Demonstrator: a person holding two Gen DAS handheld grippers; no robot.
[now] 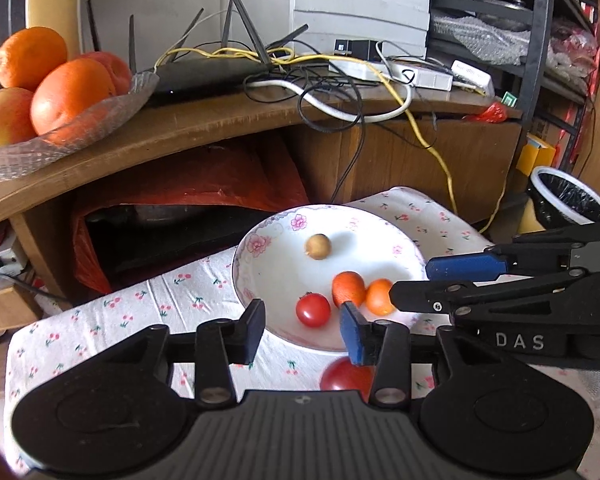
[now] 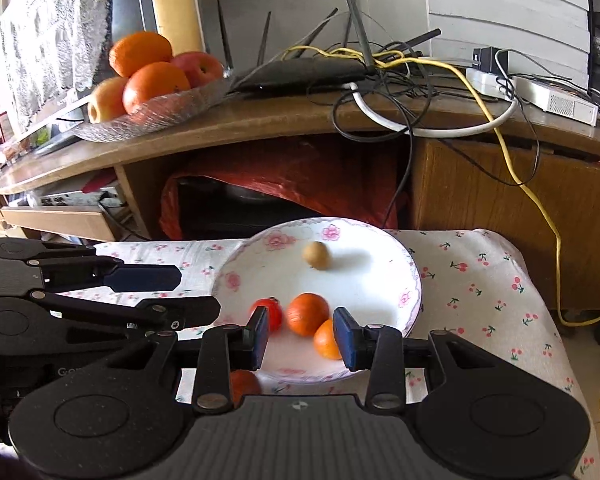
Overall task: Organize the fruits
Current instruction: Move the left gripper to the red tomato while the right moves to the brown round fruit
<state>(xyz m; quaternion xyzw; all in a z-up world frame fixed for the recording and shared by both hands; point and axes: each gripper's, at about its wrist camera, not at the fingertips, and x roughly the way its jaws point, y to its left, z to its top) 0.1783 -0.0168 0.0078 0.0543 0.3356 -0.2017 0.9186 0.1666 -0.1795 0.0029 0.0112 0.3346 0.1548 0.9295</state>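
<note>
A: Both grippers, left gripper [image 1: 303, 330] and right gripper [image 2: 301, 335], hang released over the plate [image 1: 384, 222]; four small fruits sit inside.

B: One red tomato [image 1: 346, 374] lies outside, near rim; probably next pick.

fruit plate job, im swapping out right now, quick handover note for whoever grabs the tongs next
Left tongs: open, empty, at the plate's near rim.
Right tongs: open, empty, over the plate's near edge.
In the floral plate: cherry tomato, two small oranges, one tan round fruit.
Left: a red tomato lies on the cloth just outside the plate; it likely goes in next.
</note>
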